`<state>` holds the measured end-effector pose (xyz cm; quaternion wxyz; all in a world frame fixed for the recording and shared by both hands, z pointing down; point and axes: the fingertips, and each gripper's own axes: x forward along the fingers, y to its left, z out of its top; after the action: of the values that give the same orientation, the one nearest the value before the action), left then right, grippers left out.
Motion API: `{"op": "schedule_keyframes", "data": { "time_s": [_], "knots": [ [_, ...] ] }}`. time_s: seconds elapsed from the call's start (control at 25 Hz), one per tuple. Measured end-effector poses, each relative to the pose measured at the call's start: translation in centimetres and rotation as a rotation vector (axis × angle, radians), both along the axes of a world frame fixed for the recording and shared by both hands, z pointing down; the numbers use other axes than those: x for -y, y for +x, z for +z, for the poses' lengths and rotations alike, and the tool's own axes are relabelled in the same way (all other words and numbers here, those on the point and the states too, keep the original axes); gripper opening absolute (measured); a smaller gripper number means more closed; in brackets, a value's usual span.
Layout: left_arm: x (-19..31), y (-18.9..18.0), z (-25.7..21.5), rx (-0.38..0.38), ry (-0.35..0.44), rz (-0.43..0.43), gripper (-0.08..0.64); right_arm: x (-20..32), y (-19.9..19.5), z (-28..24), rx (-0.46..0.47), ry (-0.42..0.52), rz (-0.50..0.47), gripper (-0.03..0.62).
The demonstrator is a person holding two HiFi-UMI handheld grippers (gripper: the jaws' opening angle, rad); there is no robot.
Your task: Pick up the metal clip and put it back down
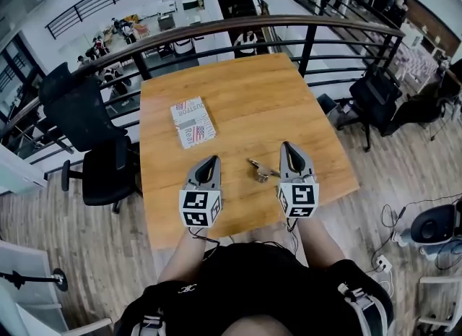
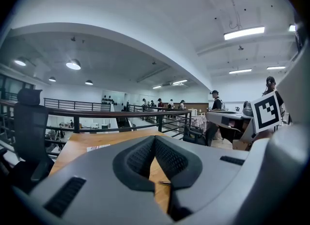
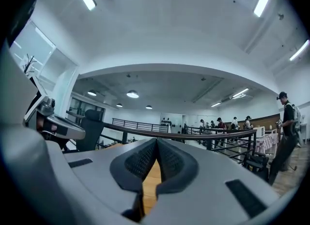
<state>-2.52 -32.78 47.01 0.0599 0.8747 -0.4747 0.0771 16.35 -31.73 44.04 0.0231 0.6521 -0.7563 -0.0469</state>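
The metal clip (image 1: pixel 259 170) lies on the wooden table (image 1: pixel 238 96), between my two grippers and close to the right one's left side. My right gripper (image 1: pixel 286 144) points away from me just right of the clip. Its jaws are shut tip to tip with nothing between them, as the right gripper view shows (image 3: pixel 157 140). My left gripper (image 1: pixel 214 159) hovers left of the clip, a short gap away. Its ribbed pads also meet at the tip (image 2: pixel 155 138) and hold nothing. In both gripper views only a strip of tabletop shows below the tips.
A printed red-and-white packet (image 1: pixel 193 122) lies further back on the table, left of centre. A dark railing (image 1: pixel 238 24) runs behind the far edge. A black office chair (image 1: pixel 90 136) stands to the left and another chair (image 1: pixel 375 96) to the right.
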Motion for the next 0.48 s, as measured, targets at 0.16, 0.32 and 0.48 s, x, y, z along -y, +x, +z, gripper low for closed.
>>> {"op": "schedule_keyframes", "data": {
  "time_s": [0.16,0.32,0.48],
  "knots": [
    [0.1,-0.4,0.1,0.001,0.006,0.008,0.012,-0.1,-0.7,-0.1,-0.006,0.011,0.003,0.014],
    [0.7,-1.3,0.3,0.000,0.009,0.004,0.012,0.4,-1.7,0.1,-0.008,0.015,0.001,0.014],
    [1.4,-1.7,0.2,0.000,0.006,0.015,0.012,1.1,-2.5,0.0,-0.014,0.011,-0.003,0.014]
  ]
}}
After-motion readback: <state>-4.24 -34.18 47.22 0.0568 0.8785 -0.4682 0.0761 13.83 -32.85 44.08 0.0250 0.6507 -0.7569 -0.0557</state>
